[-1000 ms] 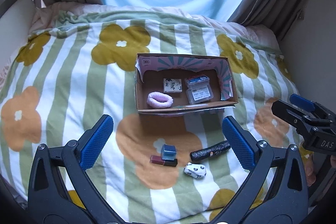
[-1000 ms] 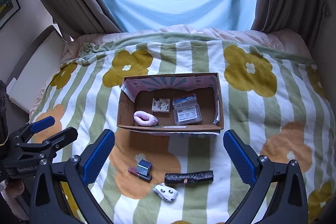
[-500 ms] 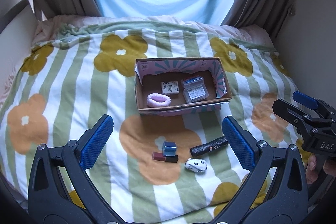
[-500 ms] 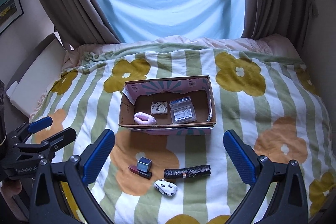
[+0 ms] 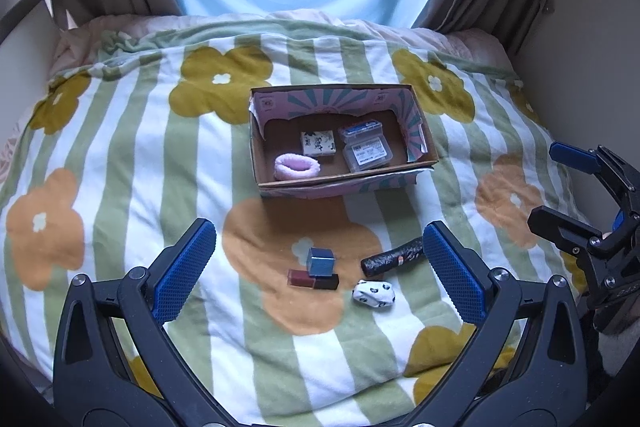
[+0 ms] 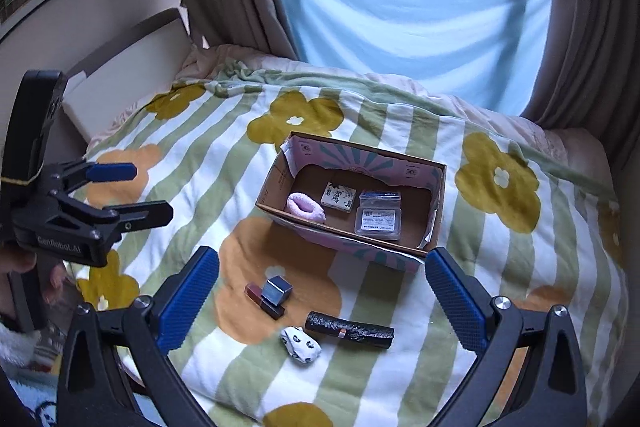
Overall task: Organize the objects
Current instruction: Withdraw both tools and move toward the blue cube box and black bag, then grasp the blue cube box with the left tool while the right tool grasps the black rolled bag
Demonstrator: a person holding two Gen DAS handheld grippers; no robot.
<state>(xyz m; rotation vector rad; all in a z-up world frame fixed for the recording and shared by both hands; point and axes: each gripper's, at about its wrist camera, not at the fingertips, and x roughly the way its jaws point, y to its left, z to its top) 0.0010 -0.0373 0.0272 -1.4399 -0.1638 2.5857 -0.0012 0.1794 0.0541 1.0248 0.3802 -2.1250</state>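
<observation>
Both claws released and empty: left claw [image 5: 320, 279], right claw [image 6: 322, 297]. Cardboard box [image 5: 344, 183] holds sorted bits. Blue cube [image 5: 320, 261] and black roll [image 5: 394, 258] wait on the bed, probably next.

We read "GenRobot.AI" in pale letters on the black body of the left gripper [image 6: 132, 193], seen from the right wrist. The printed label on the clear plastic case [image 6: 378, 219] is too small for us to read.
</observation>
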